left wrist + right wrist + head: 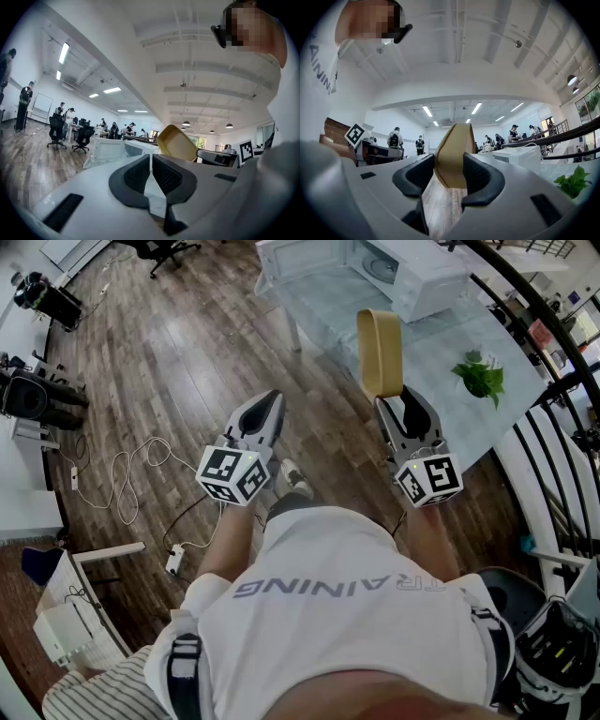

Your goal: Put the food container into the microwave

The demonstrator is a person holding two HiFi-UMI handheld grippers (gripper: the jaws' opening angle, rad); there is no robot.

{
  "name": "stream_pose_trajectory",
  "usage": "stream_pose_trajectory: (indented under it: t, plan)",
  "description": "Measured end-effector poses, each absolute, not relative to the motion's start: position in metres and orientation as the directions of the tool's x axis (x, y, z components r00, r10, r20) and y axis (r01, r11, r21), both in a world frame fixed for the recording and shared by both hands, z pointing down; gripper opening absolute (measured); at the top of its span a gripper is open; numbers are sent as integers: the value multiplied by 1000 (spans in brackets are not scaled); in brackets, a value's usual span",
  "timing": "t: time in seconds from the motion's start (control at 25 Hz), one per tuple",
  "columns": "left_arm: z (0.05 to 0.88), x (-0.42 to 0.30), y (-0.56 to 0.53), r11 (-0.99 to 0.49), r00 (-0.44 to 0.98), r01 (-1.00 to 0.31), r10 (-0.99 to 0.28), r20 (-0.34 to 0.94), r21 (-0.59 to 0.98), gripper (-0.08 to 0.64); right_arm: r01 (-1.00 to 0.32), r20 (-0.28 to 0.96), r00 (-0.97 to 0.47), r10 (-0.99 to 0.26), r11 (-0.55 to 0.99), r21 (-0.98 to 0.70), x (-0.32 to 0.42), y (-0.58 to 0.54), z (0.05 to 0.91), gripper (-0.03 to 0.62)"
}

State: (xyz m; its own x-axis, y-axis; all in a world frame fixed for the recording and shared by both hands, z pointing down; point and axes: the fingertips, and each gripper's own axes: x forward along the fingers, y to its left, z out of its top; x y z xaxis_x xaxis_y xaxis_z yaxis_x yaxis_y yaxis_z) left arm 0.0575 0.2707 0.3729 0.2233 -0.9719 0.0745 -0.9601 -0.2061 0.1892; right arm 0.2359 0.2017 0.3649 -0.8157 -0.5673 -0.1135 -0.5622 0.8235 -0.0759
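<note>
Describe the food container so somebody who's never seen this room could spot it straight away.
Find the white microwave on the pale table at the top of the head view. Just in front of it, the right gripper clamps the food container by one end. It is the only tan, round-cornered box, held on edge in the air, unlike the green plant on the table.

I am looking at a bright, evenly lit room. Ceiling strip lights [426, 111] are glowing overhead, and daylight is coming through the windows [591, 101] at the right. In the head view the wooden floor [178, 362] is carrying a soft sheen and the surface [422, 352] is washing out pale. The left gripper view and right gripper view are bending strongly at their rims, falling into black corners. The food container [453, 157] is showing crisp, with its left edge shaded.
</note>
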Motion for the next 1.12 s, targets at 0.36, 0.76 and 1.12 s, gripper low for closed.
stream_pose_trajectory:
  t: [0.36,0.76,1.12]
  plan:
    - [377,71,263,-235,256,-951,-963,84,203,46,-565,-102,-815,-570,822,-74,243,198,370,209]
    - [387,73,264,-244,273,-945,-956,111,216,46,-542,-150,-817,-556,831,-124,243,192,368,209]
    - [393,40,248,-221,251,-953,-959,132,206,46,-507,-126,-839,-529,845,-167,199,168,378,209]
